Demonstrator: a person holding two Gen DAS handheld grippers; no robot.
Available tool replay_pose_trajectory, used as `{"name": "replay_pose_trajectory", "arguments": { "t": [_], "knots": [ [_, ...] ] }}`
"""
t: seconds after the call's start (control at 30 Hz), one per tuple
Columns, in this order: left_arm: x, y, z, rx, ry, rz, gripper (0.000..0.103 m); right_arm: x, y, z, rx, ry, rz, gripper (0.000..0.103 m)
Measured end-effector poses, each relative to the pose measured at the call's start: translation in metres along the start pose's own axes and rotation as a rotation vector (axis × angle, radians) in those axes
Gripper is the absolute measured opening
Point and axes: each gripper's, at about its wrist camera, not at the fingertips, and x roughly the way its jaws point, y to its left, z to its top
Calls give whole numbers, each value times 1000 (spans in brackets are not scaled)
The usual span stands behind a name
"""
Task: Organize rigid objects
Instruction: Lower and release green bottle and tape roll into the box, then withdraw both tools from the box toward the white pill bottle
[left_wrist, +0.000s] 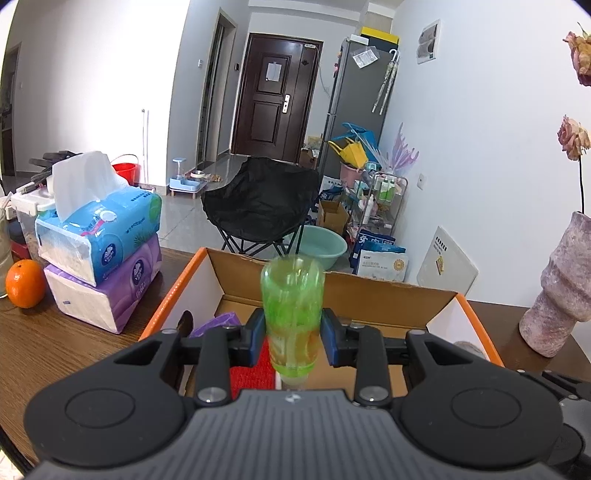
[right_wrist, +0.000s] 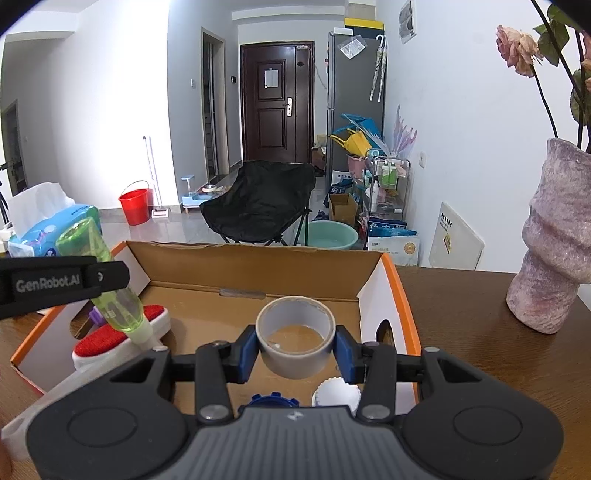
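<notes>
white walls; dark door (left_wrist: 275, 94); glossy pale floor; black folding chair (left_wrist: 260, 201); grey fridge (left_wrist: 354, 107), perhaps.

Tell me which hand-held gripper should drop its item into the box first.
Right, probably. The right hand-held gripper holds the tape roll low over bare cardboard box floor. The left hand-held gripper's green bottle hangs above the red brush.

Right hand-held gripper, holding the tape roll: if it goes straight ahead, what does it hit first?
Probably the far wall of the cardboard box, beyond the tape roll in the right hand-held gripper; depth is unclear.
</notes>
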Motion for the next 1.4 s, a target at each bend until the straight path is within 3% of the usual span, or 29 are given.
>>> {"name": "replay_pose_trajectory", "arguments": {
  "t": [0.03, 0.07, 0.1, 0.2, 0.3, 0.67, 1.4],
  "knots": [
    [-2, 0, 1, -1, -4, 4, 59, 0, -2, 0, 7, 2, -3, 46],
    [-5, 2, 2, -2, -16, -3, 66, 1, -1, 1, 16, 5, -12, 60],
    [-9, 2, 3, 5, -32, -3, 80, 1, -3, 2, 22, 5, -24, 77],
    [-18, 6, 5, 10, -66, 28, 103, -2, -6, 3, 31, -14, -52, 98],
    [-21, 13, 8, -5, -55, 31, 103, -3, -7, 3, 30, -14, -72, 103],
    [-14, 20, 5, -8, -3, 65, 103, -7, -8, 0, 16, -10, -81, 103],
    [-56, 14, -12, 34, -36, 58, 103, -51, -15, -20, 11, -55, -109, 103]
  ]
}}
